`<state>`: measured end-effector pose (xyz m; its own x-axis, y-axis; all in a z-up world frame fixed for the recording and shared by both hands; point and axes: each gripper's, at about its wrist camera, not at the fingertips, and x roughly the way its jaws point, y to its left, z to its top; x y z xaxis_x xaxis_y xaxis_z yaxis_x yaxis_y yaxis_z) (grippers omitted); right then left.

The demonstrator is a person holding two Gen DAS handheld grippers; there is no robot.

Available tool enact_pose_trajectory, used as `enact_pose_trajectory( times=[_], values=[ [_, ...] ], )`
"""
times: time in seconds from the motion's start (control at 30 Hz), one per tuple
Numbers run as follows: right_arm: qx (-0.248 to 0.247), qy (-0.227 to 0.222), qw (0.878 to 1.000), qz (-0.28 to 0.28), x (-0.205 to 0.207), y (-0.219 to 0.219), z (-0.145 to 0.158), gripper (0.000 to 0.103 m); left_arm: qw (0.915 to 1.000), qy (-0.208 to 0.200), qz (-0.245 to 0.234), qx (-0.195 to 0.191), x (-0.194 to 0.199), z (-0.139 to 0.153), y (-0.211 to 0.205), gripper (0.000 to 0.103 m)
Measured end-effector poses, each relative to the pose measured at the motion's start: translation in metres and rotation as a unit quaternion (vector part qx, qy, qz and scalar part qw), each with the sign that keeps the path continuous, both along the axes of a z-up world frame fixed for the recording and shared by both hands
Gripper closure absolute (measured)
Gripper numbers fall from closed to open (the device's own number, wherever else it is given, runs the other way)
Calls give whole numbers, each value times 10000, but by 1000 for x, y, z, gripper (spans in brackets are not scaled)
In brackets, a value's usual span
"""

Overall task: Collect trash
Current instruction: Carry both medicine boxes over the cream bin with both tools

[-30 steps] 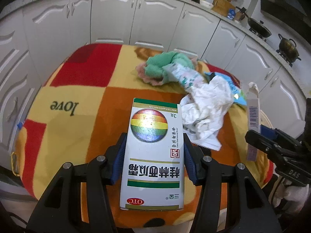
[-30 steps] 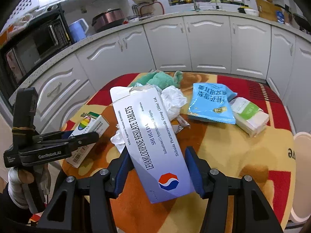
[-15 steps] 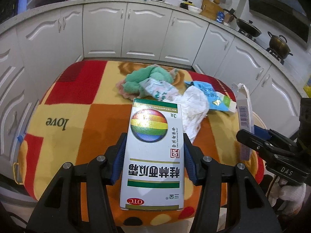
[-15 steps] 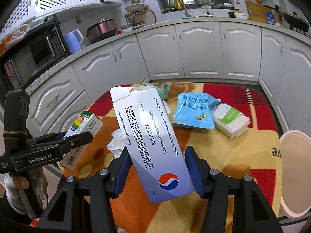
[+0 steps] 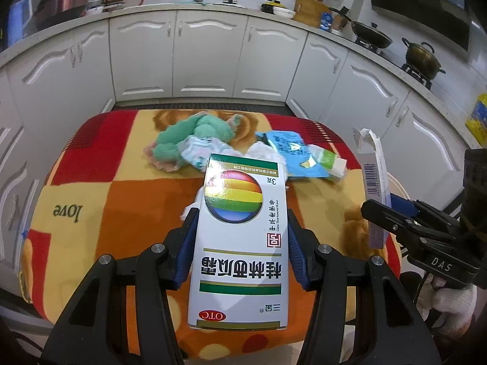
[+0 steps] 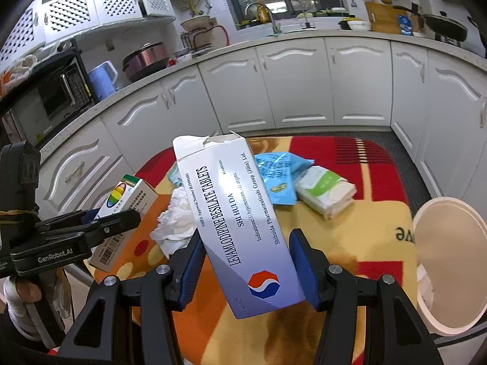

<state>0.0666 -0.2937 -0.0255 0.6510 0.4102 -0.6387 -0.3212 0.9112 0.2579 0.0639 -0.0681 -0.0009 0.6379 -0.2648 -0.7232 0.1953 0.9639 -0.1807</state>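
Observation:
My left gripper [image 5: 240, 234] is shut on a white medicine box with a rainbow ball [image 5: 240, 237], held above the near edge of the blanket-covered table [image 5: 91, 188]. My right gripper [image 6: 246, 258] is shut on a white and lilac tablet box [image 6: 240, 213], its torn flap uppermost. Each gripper shows in the other's view: the left gripper [image 6: 91, 228] with the rainbow box [image 6: 121, 210], the right gripper [image 5: 401, 225] with the tablet box [image 5: 376, 182] edge-on. A crumpled white tissue [image 6: 176, 219], a blue packet [image 6: 277, 176] and a tissue pack [image 6: 327, 190] lie on the table.
A cream waste bin [image 6: 447, 261] stands open at the table's right side. A green and pink cloth [image 5: 194, 137] and a patterned wrapper [image 5: 201, 152] lie at the table's far part. White kitchen cabinets [image 5: 210, 57] curve around behind the table.
Both grippers have drawn back and risen with their boxes, so the table looks smaller and more of the cabinets and the bin show. Neither grip has altered.

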Motion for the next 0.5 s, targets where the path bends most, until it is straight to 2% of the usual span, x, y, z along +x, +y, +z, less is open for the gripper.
enact_pose_trajectory(
  times=[0.5],
  values=[
    [106,42,9990,-431,-3,-41,1,49,9992,-5,-393,76,12,3,-53,51]
  ],
)
